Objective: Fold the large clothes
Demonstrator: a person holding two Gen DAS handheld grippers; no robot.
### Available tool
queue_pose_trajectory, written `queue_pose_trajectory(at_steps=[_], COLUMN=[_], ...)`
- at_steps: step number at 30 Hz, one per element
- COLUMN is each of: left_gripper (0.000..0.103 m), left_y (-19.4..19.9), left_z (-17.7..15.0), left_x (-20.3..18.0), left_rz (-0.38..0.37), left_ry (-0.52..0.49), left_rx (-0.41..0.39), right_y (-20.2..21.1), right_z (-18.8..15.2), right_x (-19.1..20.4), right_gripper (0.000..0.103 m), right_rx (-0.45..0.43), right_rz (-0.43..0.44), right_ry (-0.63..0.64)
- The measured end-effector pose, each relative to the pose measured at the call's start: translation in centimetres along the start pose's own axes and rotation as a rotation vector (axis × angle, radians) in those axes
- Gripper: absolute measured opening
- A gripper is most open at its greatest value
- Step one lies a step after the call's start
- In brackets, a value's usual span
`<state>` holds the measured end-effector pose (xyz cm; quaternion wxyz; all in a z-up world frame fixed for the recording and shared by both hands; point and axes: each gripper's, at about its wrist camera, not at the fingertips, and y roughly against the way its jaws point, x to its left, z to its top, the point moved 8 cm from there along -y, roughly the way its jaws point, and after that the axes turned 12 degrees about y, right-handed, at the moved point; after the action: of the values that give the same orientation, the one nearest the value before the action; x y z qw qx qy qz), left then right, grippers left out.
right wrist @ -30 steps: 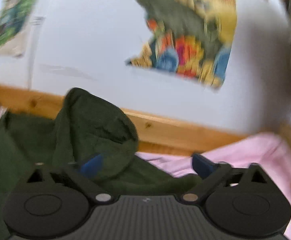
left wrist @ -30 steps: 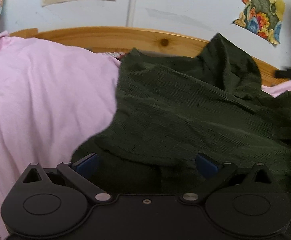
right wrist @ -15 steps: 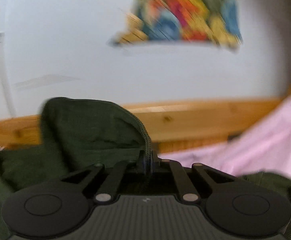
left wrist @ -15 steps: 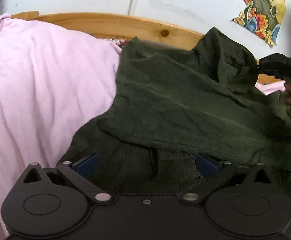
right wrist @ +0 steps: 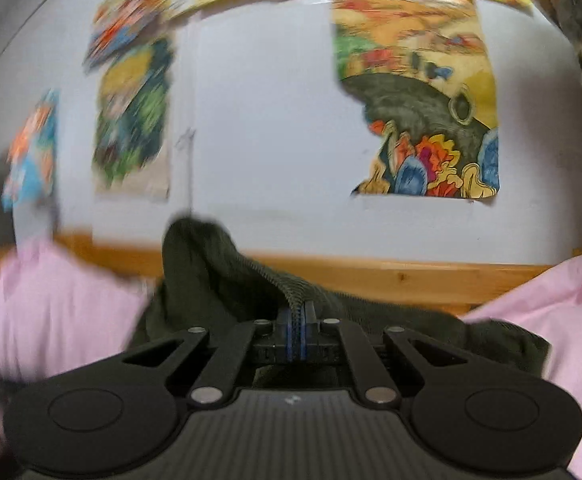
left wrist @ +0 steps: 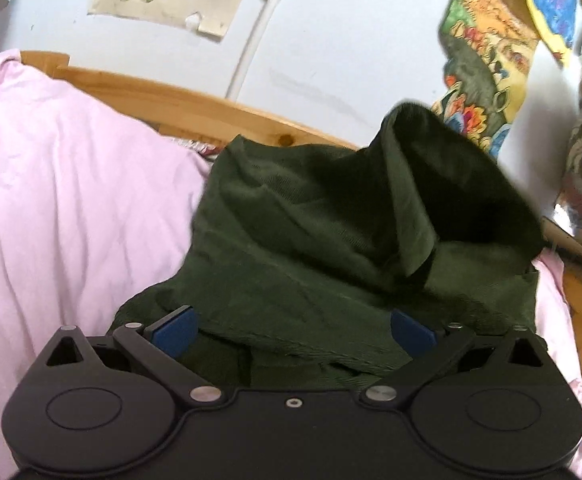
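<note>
In the left wrist view, the one dark green ribbed knit garment (left wrist: 331,248) fills the centre of the frame, lying on the pink bed sheet (left wrist: 71,208). Half a second ago its right-hand part sat lower; now a peak of cloth stands raised at upper right, against the wall. That suggests the fold is under way. The left gripper (left wrist: 293,330) has its two blue-padded fingers (left wrist: 177,330) spread wide with a hem between them, ungripped. One curved wooden bed rail (left wrist: 163,96) runs behind, and three paper pictures are on the wall.

In the right wrist view, the right gripper (right wrist: 299,326) sits low in the centre, its jaws pressed together on a ribbed edge of the garment. A second ago they stood apart; now the pinched cloth rises in a hump left of centre, with the rail across the middle. Four blurred pictures hang above.
</note>
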<state>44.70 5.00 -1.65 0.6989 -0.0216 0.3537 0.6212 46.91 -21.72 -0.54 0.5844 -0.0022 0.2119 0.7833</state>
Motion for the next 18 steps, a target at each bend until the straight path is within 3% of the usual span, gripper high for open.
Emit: queue_pose_trajectory(at_steps=[5, 9, 15, 18], left_gripper=[0.102, 0.102, 0.102, 0.1], left_y=[0.6, 1.4, 0.2, -2.4], left_z=[0.6, 1.6, 1.9, 1.2], left_x=[0.6, 1.0, -1.2, -2.8], left_rz=[-0.009, -0.056, -0.199, -0.188], left_ry=[0.038, 0.077, 0.145, 0.156], left_rx=[-0.013, -0.034, 0.033, 0.074], right_y=[1.1, 2.1, 3.6, 3.2], right_z=[-7.8, -12.6, -14.7, -14.9], right_x=[4.1, 4.8, 6.1, 6.6], right_gripper=[0.004, 0.004, 0.004, 0.005], right_rx=[0.077, 0.156, 0.168, 0.178], right_rz=[-0.046, -0.048, -0.041, -0.037], right_ry=[0.302, 0.385, 0.482, 0.489])
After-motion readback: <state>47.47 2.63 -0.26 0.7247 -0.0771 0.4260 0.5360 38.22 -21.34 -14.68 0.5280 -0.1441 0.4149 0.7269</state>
